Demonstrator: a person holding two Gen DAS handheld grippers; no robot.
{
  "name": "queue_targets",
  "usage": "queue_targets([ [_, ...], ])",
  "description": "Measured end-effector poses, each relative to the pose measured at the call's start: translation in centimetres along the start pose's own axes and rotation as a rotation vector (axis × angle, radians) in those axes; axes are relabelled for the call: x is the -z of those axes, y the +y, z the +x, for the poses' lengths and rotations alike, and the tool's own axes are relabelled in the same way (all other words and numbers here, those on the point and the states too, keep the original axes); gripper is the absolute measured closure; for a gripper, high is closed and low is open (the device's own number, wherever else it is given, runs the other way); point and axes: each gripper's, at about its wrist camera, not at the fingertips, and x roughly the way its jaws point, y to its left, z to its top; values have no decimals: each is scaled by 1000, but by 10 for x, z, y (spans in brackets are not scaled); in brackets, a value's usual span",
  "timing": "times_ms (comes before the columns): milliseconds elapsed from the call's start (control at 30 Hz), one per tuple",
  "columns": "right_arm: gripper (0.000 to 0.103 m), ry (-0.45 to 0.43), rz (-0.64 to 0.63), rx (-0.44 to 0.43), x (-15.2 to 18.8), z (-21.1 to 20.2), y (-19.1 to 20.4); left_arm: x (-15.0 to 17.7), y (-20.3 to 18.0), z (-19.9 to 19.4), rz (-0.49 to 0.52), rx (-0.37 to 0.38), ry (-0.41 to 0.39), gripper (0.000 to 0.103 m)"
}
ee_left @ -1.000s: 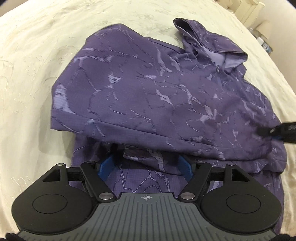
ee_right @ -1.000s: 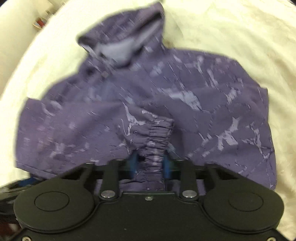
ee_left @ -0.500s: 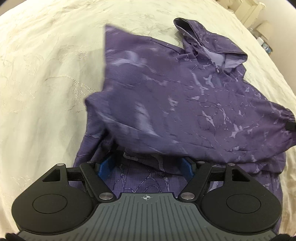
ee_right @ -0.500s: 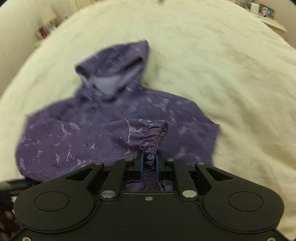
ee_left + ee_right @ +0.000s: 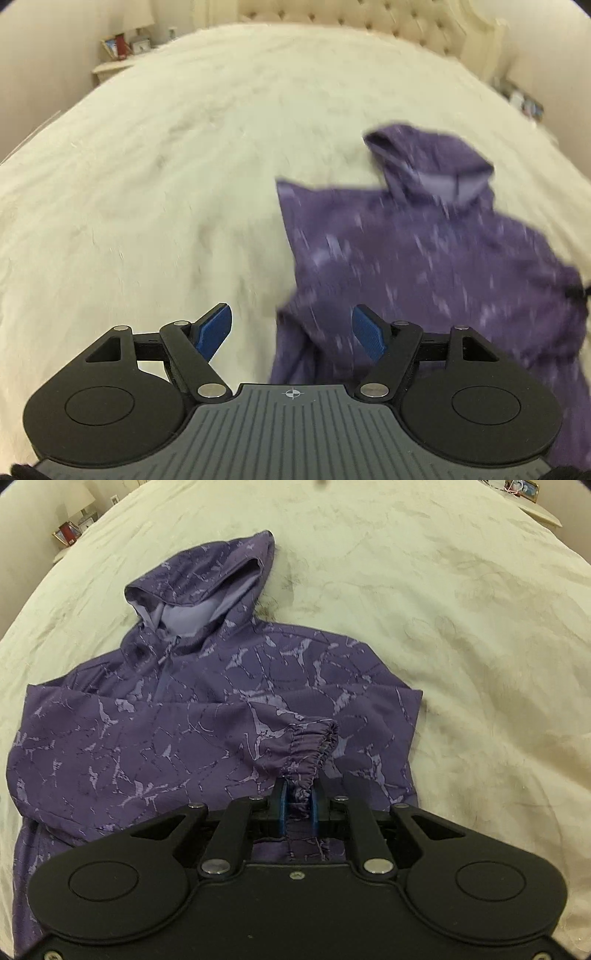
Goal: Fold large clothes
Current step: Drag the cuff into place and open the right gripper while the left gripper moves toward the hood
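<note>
Counted: one purple hooded jacket (image 5: 207,716), one hood (image 5: 207,572), one elastic cuff (image 5: 314,746) in plain sight, two tongs, one cream bed (image 5: 461,609), one tufted headboard (image 5: 354,18), one bedside stand with photo frames (image 5: 122,48). No containers seen.

Lay spread on the bed, front up, with a zip line running down from the collar. In the right wrist view, filled the middle and 9 o'clock half of the picture; pointed its hood toward 12 o'clock, hem toward 6 o'clock, so the long axis ran 12 to 6. One sleeve lay folded across the chest, running from 9 o'clock toward 3 o'clock and ending in the gathered cuff near the centre.

Right tongs (image 5: 297,806) at 6 o'clock were clamped on that cuff, the blue pads pressing the gathered cloth between them, having just been closing on it.

Left tongs (image 5: 291,332) stood open and empty over the bed, blue pads well apart, with the blurred jacket (image 5: 424,258) toward 3 o'clock and its near edge behind the gap. Whether the right pad touched the cloth could not be told.
</note>
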Motion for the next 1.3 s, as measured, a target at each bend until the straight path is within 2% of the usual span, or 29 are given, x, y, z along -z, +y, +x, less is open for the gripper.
queue_targets([
  [133, 82, 13, -5, 11, 1, 7, -1, -16, 0, 26, 22, -5, 31, 32],
  [200, 82, 21, 2, 17, 1, 11, -3, -16, 1, 48, 32, -39, 100, 32],
  [300, 82, 41, 9, 27, 5, 19, -5, -8, 14, 73, -51, -75, 207, 31],
  [433, 81, 58, 3, 32, 8, 28, -5, 6, 29, 75, -169, -67, 219, 29],
  [700, 78, 68, -8, 50, 8, 37, -2, 10, 32, 68, -154, -74, 228, 27],
  [767, 77, 65, -8, 52, 8, 36, -2, 7, 29, 67, -115, -68, 235, 28],
  [900, 77, 59, -11, 50, 10, 36, -1, 23, 23, 74, -46, -95, 349, 30],
  [933, 77, 58, -9, 49, 10, 36, -1, 28, 24, 72, -50, -110, 357, 33],
  [1033, 76, 55, 2, 44, 10, 33, -2, 26, 24, 46, -64, -83, 250, 35],
  [1167, 75, 47, -1, 36, 12, 30, -3, -2, 13, 15, -14, -30, 86, 34],
  [1300, 73, 42, 1, 36, 13, 30, -3, -31, 0, 28, -23, 53, 58, 34],
])
